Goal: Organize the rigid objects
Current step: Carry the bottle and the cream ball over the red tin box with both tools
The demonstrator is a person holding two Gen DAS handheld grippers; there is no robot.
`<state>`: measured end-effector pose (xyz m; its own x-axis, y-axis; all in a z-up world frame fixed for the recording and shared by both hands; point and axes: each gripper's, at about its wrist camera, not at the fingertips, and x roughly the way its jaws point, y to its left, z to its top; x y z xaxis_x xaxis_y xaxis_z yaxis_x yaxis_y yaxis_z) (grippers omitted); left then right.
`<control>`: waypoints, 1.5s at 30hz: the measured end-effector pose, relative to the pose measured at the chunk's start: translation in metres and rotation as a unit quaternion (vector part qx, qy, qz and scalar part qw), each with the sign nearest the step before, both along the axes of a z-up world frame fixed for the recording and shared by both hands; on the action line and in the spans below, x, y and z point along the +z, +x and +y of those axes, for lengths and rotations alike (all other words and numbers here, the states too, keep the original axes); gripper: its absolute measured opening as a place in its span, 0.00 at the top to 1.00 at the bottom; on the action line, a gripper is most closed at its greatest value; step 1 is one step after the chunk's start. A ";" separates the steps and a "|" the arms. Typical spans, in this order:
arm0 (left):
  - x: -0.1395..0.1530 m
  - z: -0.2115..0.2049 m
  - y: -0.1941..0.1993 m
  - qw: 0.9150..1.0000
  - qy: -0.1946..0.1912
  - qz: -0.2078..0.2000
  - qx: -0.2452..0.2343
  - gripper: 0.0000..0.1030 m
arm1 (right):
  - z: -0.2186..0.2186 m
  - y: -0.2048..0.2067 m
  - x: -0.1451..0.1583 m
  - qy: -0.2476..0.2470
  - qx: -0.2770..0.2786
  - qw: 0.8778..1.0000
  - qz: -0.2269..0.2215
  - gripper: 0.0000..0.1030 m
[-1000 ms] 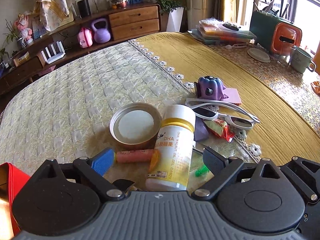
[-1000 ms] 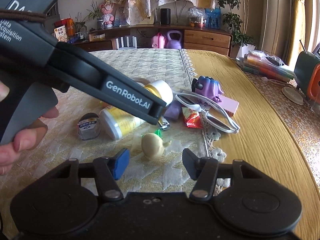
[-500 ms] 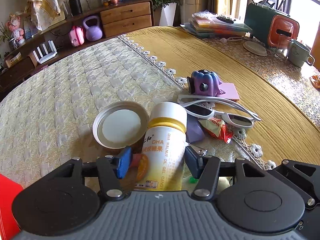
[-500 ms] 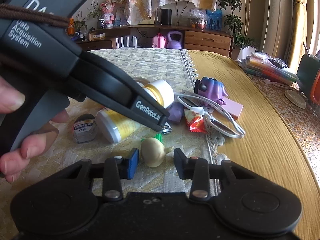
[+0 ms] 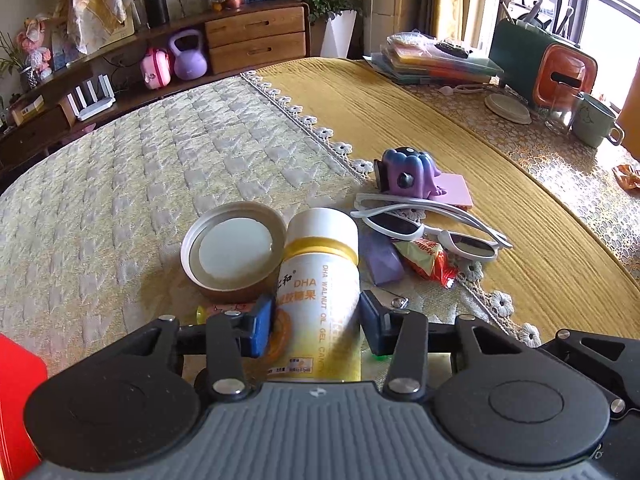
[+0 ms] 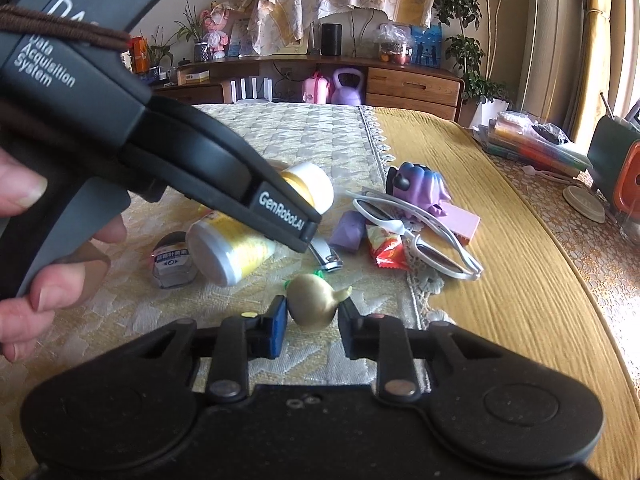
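While its jaws have just been closing, the left gripper (image 5: 316, 320) clamps the lying bottle (image 5: 320, 276) beside a tin (image 5: 232, 248) — right gripper (image 6: 312, 320), also closing, pinches the onion toy (image 6: 314, 304) on the cloth (image 6: 160, 344).

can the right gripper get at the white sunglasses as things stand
Probably not yet. The right gripper has just been closing its jaws around the onion-shaped toy, so it is occupied. The white sunglasses lie uncovered further on, past the red snack packet, so the path looks free once the toy is set down.
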<state>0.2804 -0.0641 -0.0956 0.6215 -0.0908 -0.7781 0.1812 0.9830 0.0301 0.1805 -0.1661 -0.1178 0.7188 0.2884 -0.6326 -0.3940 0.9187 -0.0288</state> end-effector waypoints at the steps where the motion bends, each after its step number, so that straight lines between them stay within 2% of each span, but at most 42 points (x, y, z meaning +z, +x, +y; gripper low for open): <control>1: 0.002 0.002 -0.001 1.000 -0.003 0.001 0.003 0.57 | 0.000 -0.001 0.002 0.001 0.000 1.000 0.000 0.75; 14: 0.035 0.039 -0.037 0.998 -0.046 -0.004 0.039 0.57 | 0.005 -0.027 0.039 0.000 0.010 1.000 -0.010 0.74; 21: 0.065 0.077 -0.073 0.996 -0.069 -0.027 0.057 0.57 | 0.021 -0.048 0.065 -0.003 0.033 0.999 -0.028 0.74; 33: 0.093 0.166 -0.131 0.991 -0.066 -0.047 0.106 0.57 | 0.091 -0.077 0.094 -0.010 0.102 0.994 -0.044 0.74; 40: 0.090 0.231 -0.153 0.985 -0.066 -0.051 0.152 0.57 | 0.147 -0.086 0.096 -0.023 0.146 0.988 -0.043 0.74; 45: 0.082 0.273 -0.158 0.979 -0.068 -0.049 0.183 0.57 | 0.182 -0.081 0.090 -0.025 0.166 0.985 -0.026 0.74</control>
<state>0.1220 0.2092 -0.0138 0.7032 0.0537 -0.7089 -0.1817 0.9776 -0.1062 0.0996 0.0161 -0.0276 0.6225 0.4830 -0.6158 -0.6691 0.7366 -0.0987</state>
